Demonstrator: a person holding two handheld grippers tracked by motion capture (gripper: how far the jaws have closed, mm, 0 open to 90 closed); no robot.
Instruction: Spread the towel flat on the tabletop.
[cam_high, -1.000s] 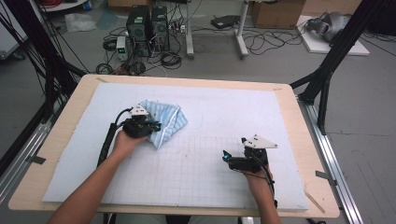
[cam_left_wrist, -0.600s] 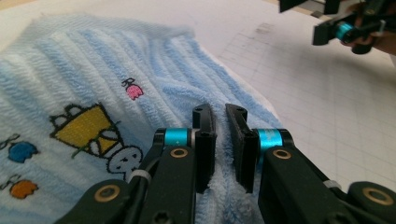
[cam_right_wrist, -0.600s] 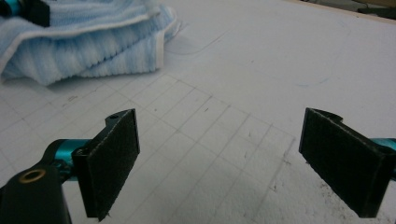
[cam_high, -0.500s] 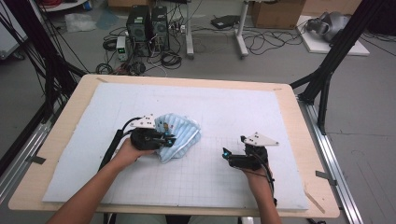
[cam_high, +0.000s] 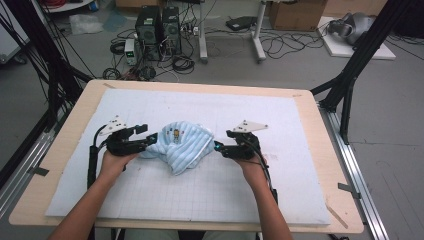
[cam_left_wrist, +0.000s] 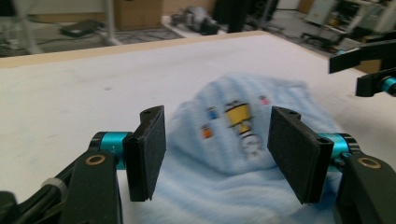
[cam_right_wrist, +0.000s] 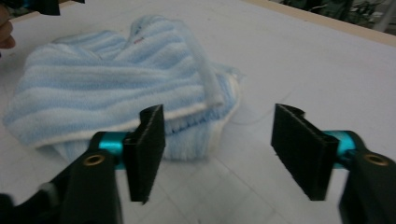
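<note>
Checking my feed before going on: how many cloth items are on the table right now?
1. A crumpled light-blue striped cloth lies mid-mat, between the left hand-held gripper and the right hand-held gripper. Its folds could hide a second piece.

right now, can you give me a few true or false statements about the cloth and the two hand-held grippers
1. The striped light blue cloth lies bunched on the white mat. True.
2. The left hand-held gripper is clamped shut on the cloth. False: its jaws have just been opening and stand apart, with the cloth ahead between them.
3. The right hand-held gripper holds a corner of the cloth. False: its jaws have just been closing but are apart, the cloth beyond the left jaw.
4. A small printed picture shows on the cloth. True.
5. The cloth hangs over the table edge. False: it sits mid-mat.
</note>
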